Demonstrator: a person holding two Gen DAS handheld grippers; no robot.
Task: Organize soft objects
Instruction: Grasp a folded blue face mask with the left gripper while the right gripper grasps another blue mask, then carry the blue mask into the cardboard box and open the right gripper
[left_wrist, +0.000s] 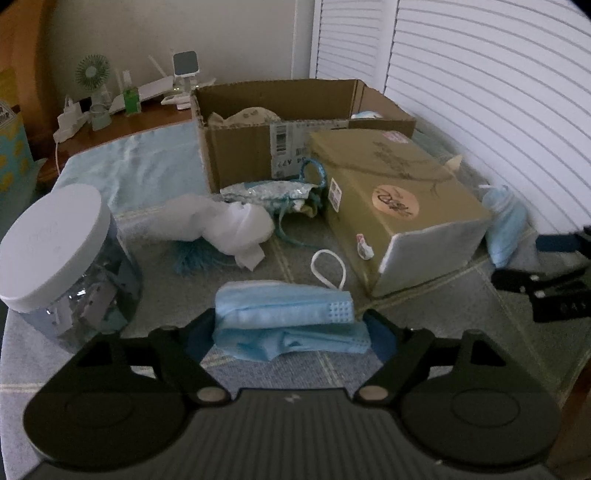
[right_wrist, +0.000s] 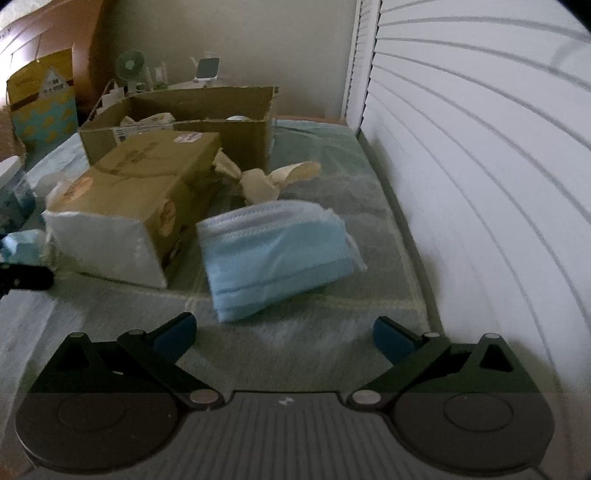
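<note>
In the left wrist view my left gripper (left_wrist: 291, 332) is open, its jaws on either side of a crumpled blue face mask (left_wrist: 284, 314) lying on the grey mat. A white cloth (left_wrist: 221, 225), a teal tassel and a silvery pouch (left_wrist: 266, 190) lie beyond it. In the right wrist view my right gripper (right_wrist: 284, 338) is open and empty, just short of a stack of blue masks (right_wrist: 277, 254) leaning beside the tan box (right_wrist: 140, 184). That stack also shows in the left wrist view (left_wrist: 504, 221).
An open cardboard box (left_wrist: 273, 110) holding soft items stands at the back. A lidded clear jar (left_wrist: 62, 258) stands at the left. A beige rag (right_wrist: 266, 177) lies behind the mask stack. White shutters (right_wrist: 480, 166) close off the right side.
</note>
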